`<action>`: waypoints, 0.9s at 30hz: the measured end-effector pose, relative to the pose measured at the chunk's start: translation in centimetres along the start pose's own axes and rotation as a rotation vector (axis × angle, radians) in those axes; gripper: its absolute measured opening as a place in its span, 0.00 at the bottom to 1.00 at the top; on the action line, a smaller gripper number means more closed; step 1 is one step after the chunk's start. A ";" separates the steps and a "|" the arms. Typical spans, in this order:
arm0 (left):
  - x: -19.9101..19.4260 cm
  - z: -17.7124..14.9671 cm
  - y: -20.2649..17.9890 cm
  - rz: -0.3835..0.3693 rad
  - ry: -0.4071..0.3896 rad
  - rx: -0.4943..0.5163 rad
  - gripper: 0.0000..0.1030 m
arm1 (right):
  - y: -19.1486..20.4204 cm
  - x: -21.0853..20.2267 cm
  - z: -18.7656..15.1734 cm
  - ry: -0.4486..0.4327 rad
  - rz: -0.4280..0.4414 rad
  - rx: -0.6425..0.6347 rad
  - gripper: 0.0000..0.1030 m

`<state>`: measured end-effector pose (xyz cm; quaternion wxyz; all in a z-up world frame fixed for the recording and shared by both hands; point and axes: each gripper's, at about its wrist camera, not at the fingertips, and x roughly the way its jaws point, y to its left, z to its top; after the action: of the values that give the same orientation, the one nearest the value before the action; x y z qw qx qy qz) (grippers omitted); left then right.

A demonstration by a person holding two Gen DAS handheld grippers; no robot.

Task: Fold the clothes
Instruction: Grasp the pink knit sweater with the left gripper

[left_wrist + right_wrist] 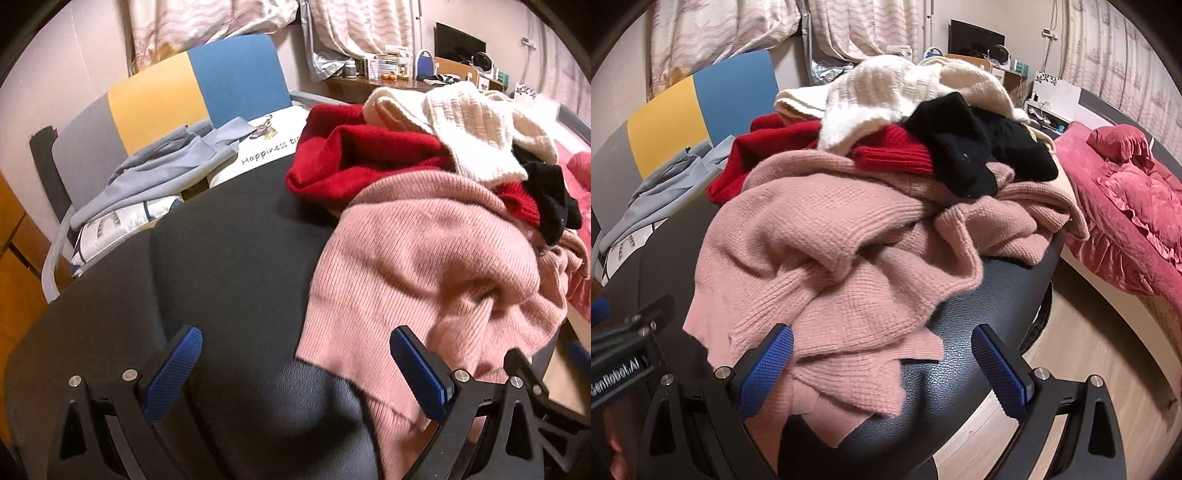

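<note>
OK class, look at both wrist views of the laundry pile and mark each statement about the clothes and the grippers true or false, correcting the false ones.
1. The pink sweater lies nearest the grippers. True.
2. The right gripper is shut on the pink sweater. False: its fingers are spread open.
3. A black garment lies high on the pile. True.
4. The left gripper holds the red sweater. False: it is open and holds nothing.
5. The white knit lies under the pink sweater. False: it tops the pile.
</note>
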<state>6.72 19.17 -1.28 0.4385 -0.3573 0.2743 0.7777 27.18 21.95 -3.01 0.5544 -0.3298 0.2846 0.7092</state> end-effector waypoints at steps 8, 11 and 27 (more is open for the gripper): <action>0.6 2.0 -1.2 0.001 -0.021 0.027 1.00 | -1.2 0.3 0.0 0.018 -0.001 0.025 0.97; 1.1 2.3 -1.8 0.005 -0.025 0.042 1.00 | -1.5 0.5 0.0 0.023 0.000 0.030 0.97; 5.8 2.1 -3.6 0.024 0.048 0.089 1.00 | -2.9 1.2 -0.1 0.051 0.004 0.049 0.97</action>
<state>7.12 25.21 -5.11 0.4381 -0.3526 0.3231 0.7611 29.78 23.20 -4.10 0.5534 -0.3335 0.3163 0.6946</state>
